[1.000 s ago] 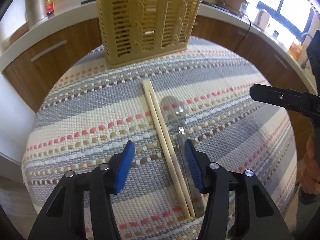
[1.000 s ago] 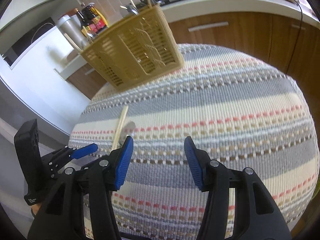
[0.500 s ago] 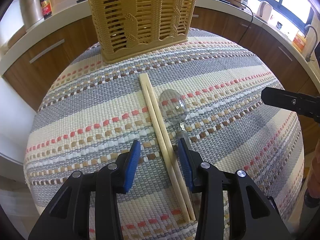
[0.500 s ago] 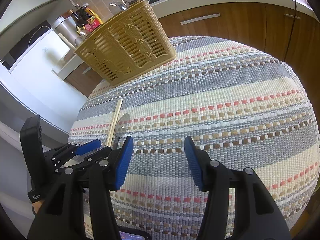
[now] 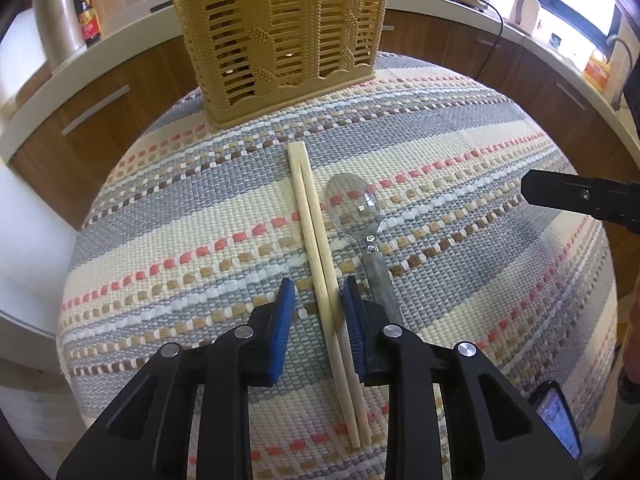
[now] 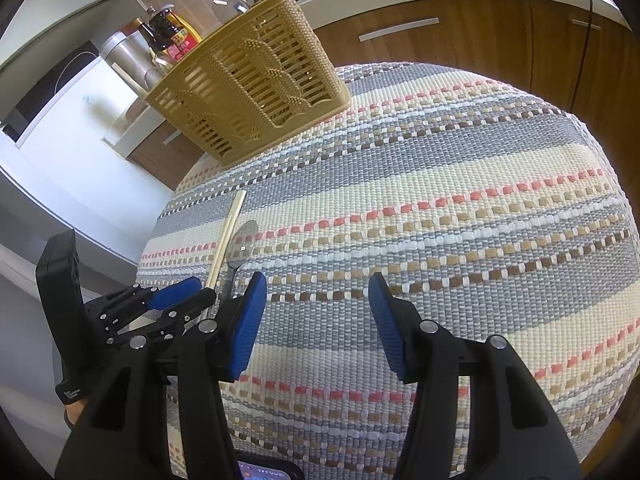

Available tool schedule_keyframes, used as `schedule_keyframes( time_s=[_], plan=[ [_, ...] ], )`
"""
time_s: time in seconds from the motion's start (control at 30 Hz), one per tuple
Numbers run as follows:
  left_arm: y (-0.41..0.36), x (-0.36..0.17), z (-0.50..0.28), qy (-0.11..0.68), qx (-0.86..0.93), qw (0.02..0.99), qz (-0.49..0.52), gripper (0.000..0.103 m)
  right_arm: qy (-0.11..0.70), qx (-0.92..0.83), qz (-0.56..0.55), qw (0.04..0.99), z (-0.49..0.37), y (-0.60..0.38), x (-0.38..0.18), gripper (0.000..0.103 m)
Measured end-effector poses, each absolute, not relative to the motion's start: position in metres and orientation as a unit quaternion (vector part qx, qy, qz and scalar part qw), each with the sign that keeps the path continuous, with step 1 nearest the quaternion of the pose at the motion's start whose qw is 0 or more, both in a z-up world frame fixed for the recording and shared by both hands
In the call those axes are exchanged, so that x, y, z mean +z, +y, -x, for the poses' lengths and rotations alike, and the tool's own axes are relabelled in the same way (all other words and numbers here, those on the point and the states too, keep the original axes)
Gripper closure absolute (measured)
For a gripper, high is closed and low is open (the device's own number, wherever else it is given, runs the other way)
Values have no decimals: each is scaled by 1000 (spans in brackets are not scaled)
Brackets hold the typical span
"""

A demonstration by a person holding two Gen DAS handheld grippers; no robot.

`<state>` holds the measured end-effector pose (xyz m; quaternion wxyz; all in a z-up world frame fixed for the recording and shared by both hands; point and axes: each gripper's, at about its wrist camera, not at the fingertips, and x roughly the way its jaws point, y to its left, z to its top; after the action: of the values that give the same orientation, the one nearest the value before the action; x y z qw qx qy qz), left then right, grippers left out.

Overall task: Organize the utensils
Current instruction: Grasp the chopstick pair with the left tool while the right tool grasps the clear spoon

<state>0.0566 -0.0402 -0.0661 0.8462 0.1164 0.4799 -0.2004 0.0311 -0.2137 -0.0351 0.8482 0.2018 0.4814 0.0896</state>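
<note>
Chopsticks [image 5: 320,264], a pale wooden pair lying side by side, rest on a woven striped cloth [image 5: 460,128] that covers a round counter. Just to their right lies a clear plastic spoon [image 5: 354,204], bowl toward the far side and handle running back toward the camera. At the far edge of the cloth stands a tan slotted plastic basket [image 5: 280,36]; in the right wrist view, a few utensil ends stick up out of its top.

The left claw [image 5: 319,304] points steeply down over the near half of the chopsticks. Its jaws are closing, with both sticks between the blue pads [image 5: 285,320]. The sticks lie close against the right pad, and a gap of cloth shows between them and the left pad, so the pads do not yet press on them from both sides. The spoon handle lies outside the right pad, partly hidden behind it.

The right claw [image 6: 318,312] hangs over a bare part of the cloth, well to the right of the utensils. Its jaws stand about half open with nothing between them. In the left wrist view, one of its black fingers [image 5: 576,196] reaches in from the right edge.

Behind the counter run wooden cabinets [image 6: 460,36] under a white worktop [image 5: 440,4], with bottles [image 6: 172,34] and a metal pot [image 5: 56,28] standing on it.
</note>
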Motion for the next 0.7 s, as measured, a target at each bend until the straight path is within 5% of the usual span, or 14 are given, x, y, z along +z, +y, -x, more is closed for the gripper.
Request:
schedule_keyframes(
  time_s=[0.1,0.5,0.6,0.7],
  plan=[
    [-39,-66,-56,476,-187,851,-119,93,485,88,-197,847,-31,-212,-36,53],
    [9,-60,-46,475,-159,865,-29,93,541,147,-184,807,-62,-166,-46,54],
    [25,-60,-42,481,-137,866,-6,93,566,159,-165,792,-74,-134,-53,67],
    [40,-59,-39,483,-120,867,15,93,581,141,-145,788,-86,-109,-60,69]
  ],
)
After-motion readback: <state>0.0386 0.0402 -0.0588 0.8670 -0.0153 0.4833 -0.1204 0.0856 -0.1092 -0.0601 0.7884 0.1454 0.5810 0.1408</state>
